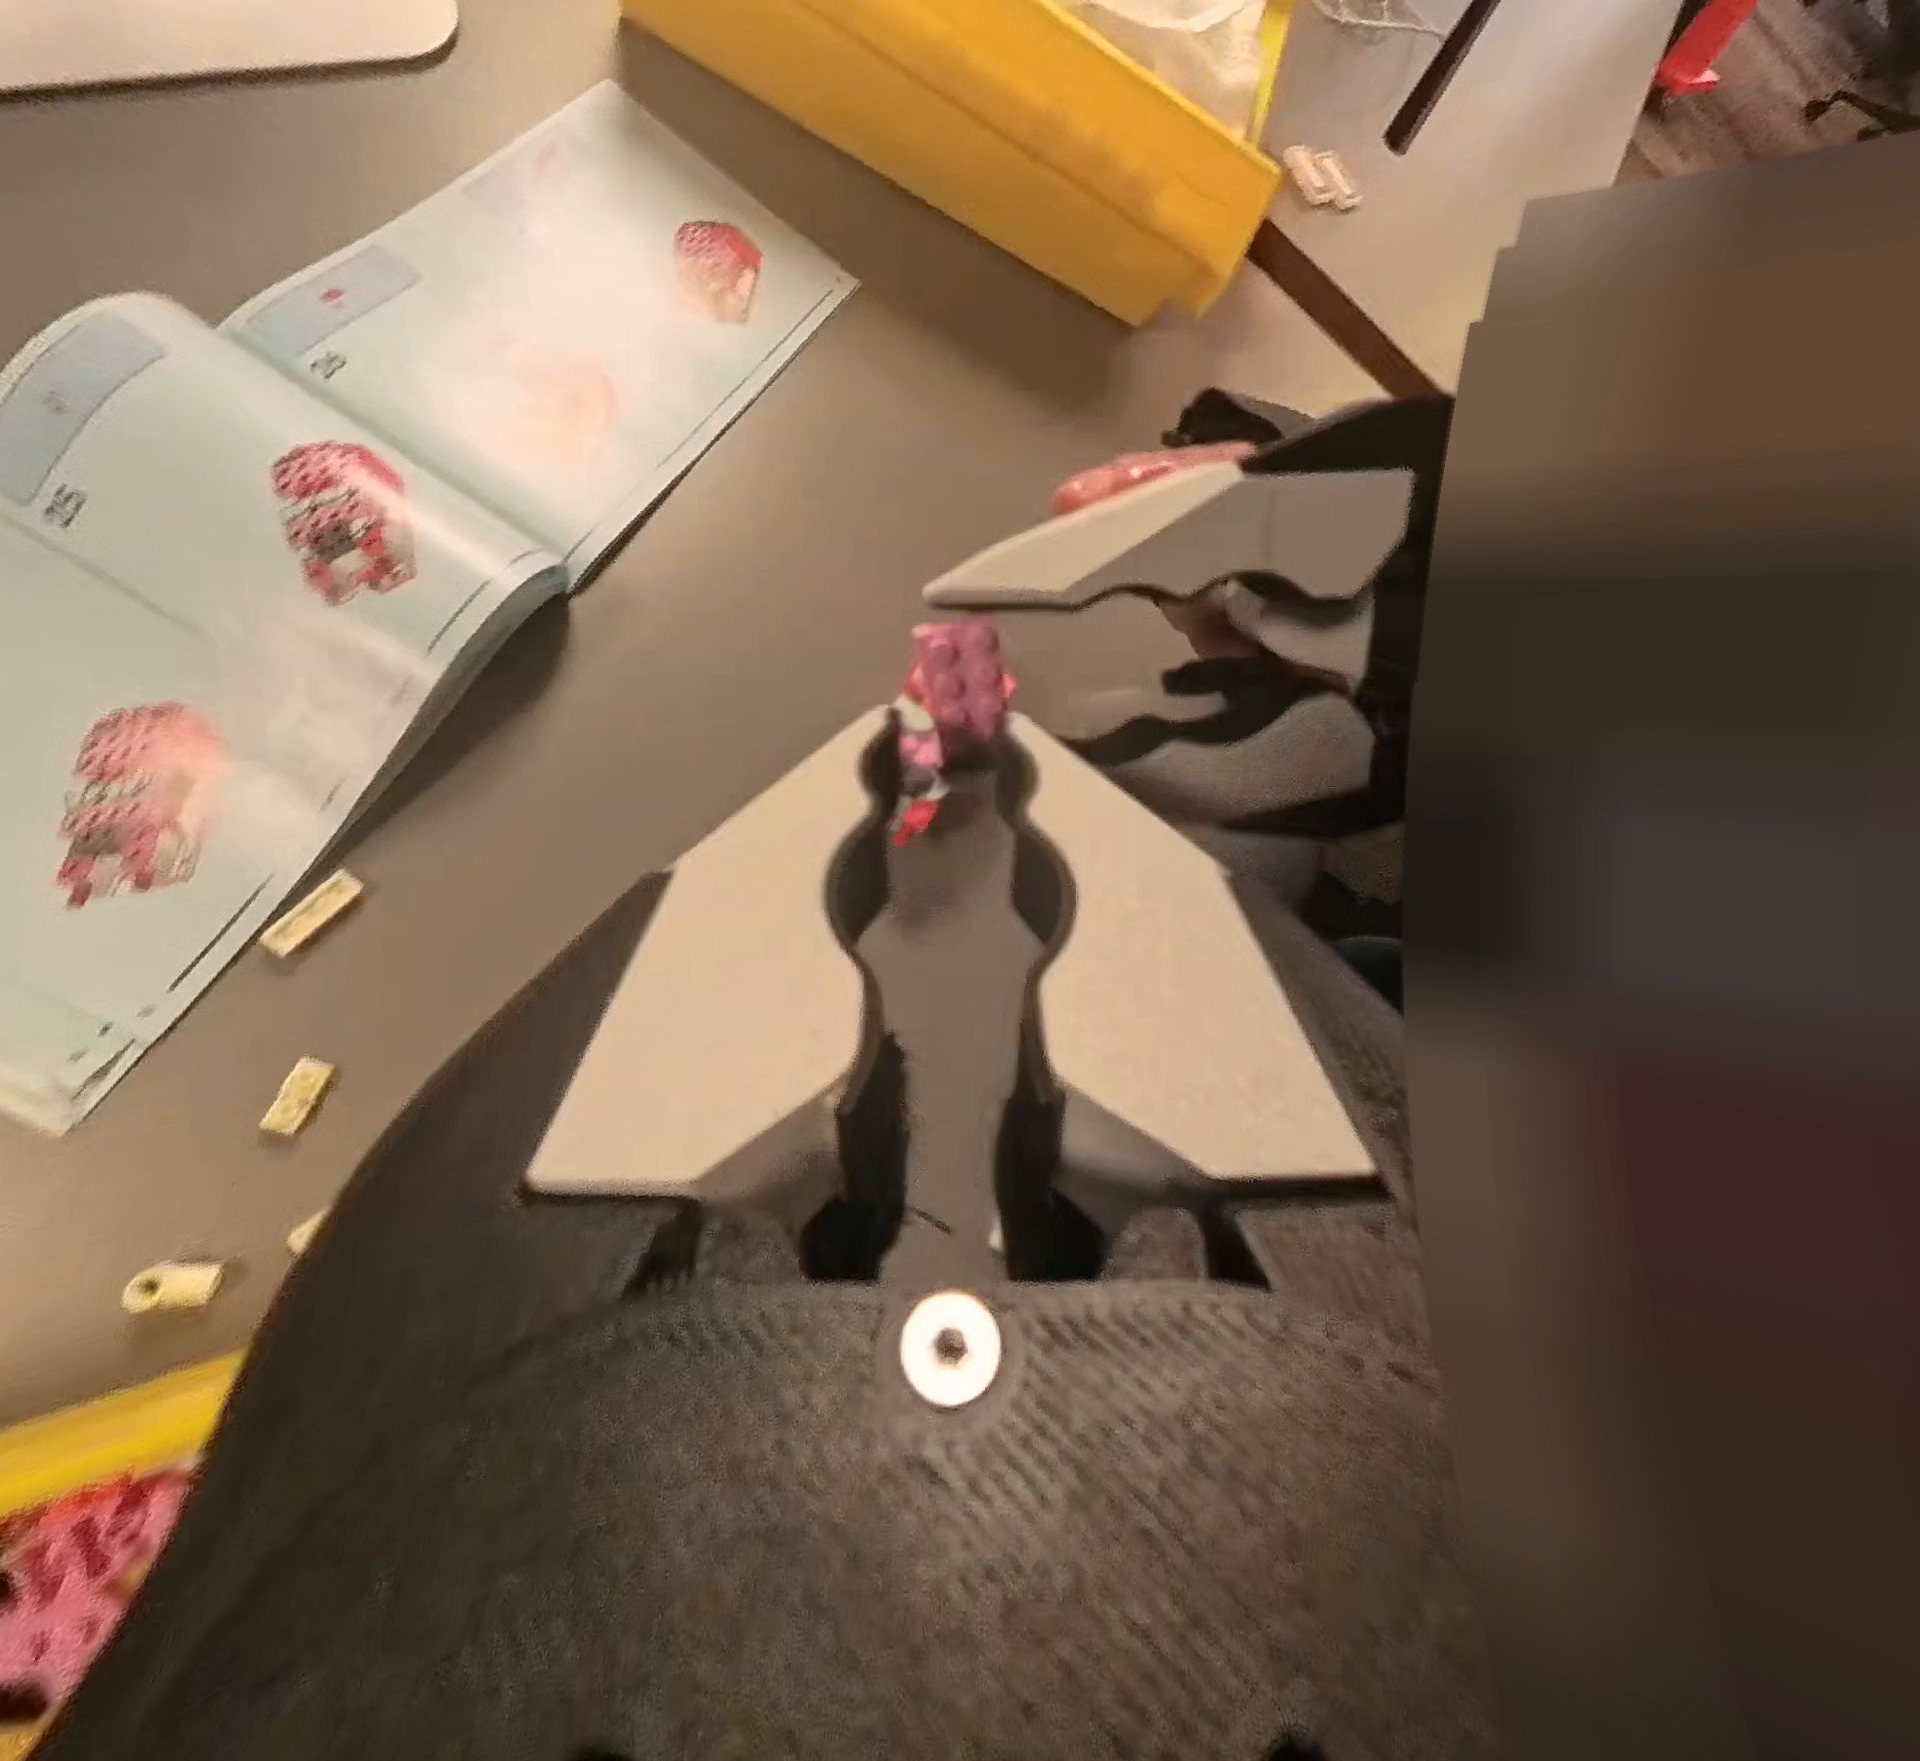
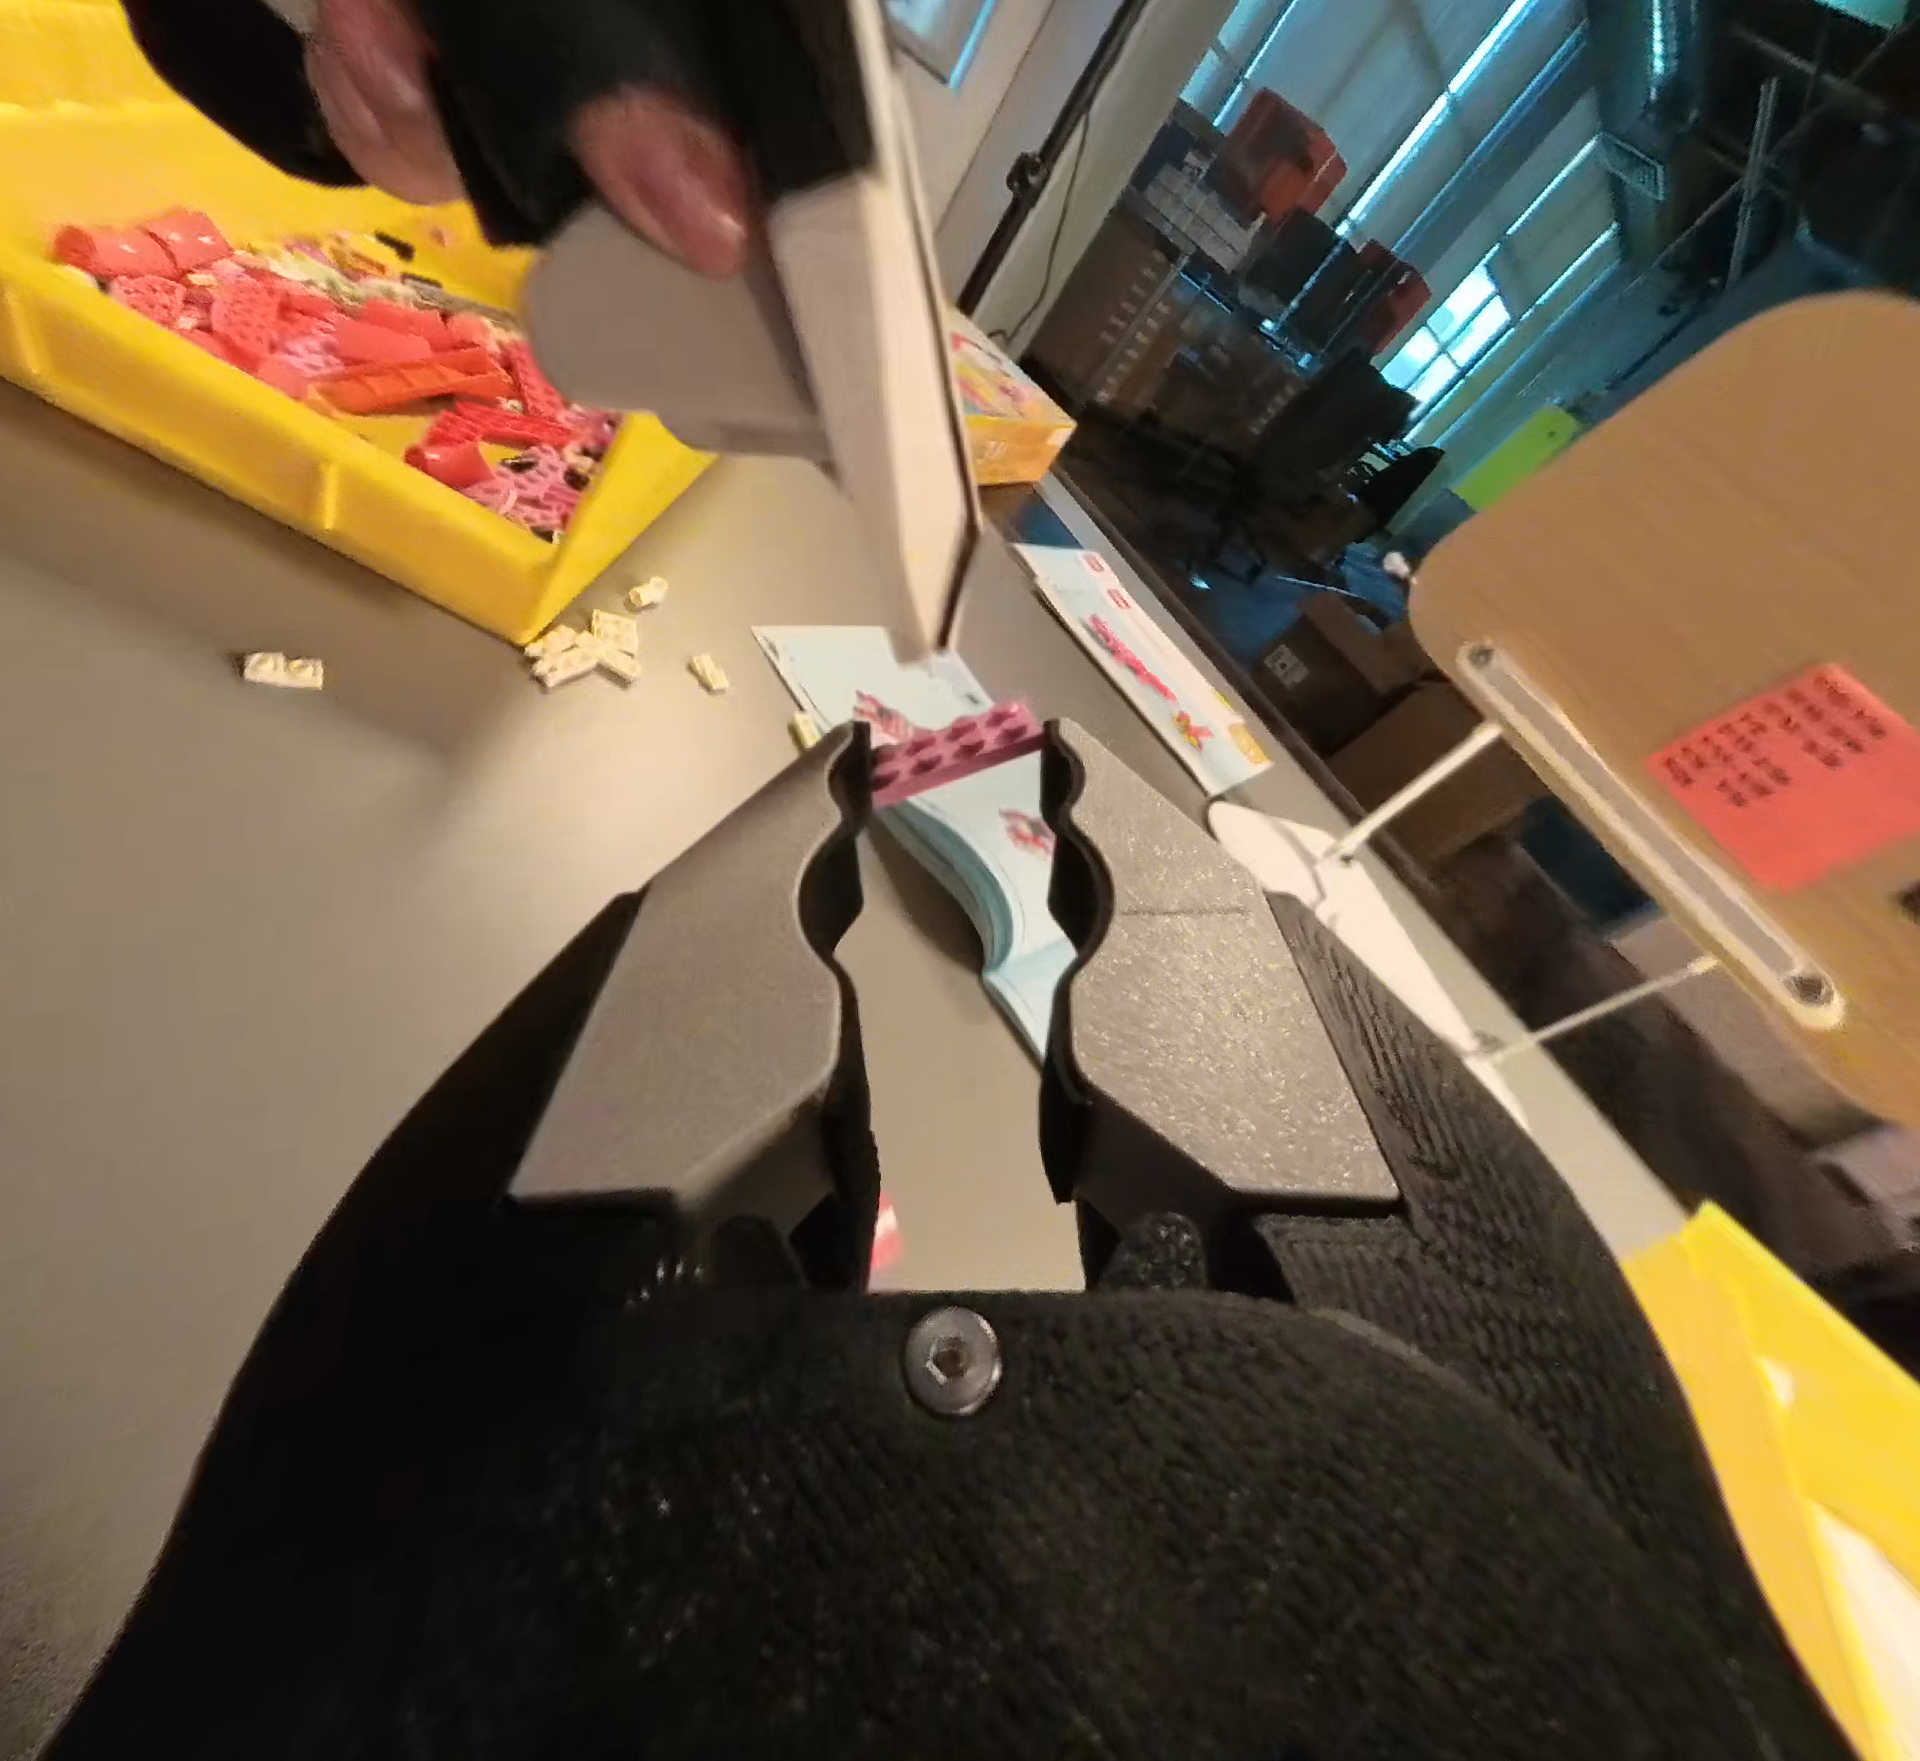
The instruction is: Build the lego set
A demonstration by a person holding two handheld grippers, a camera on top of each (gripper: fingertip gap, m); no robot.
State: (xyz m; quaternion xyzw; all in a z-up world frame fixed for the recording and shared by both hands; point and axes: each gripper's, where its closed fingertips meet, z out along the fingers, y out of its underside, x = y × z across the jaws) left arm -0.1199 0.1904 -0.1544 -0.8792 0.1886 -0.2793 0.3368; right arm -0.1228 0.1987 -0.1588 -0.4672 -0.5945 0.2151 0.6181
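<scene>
Surface: grey-brown table (image 1: 727, 506); open instruction booklet (image 1: 343, 506) at nine o'clock in the left wrist view, cream bricks (image 1: 301, 1093) loose below it, yellow bin (image 1: 935, 80) at twelve.
Left gripper (image 1: 951, 735): closed on a small pink brick cluster (image 1: 956, 683) standing up at its tips.
Right gripper (image 2: 956, 755): clamps a purple studded plate (image 2: 951, 755) across its tips, above the booklet.
Tray: yellow tray (image 2: 416, 506) of pink and red bricks at ten o'clock in the right wrist view.
Room: windows (image 2: 1455, 153) and stacked shelving at one o'clock; wooden board (image 2: 1662, 620) with red sticker at three.
</scene>
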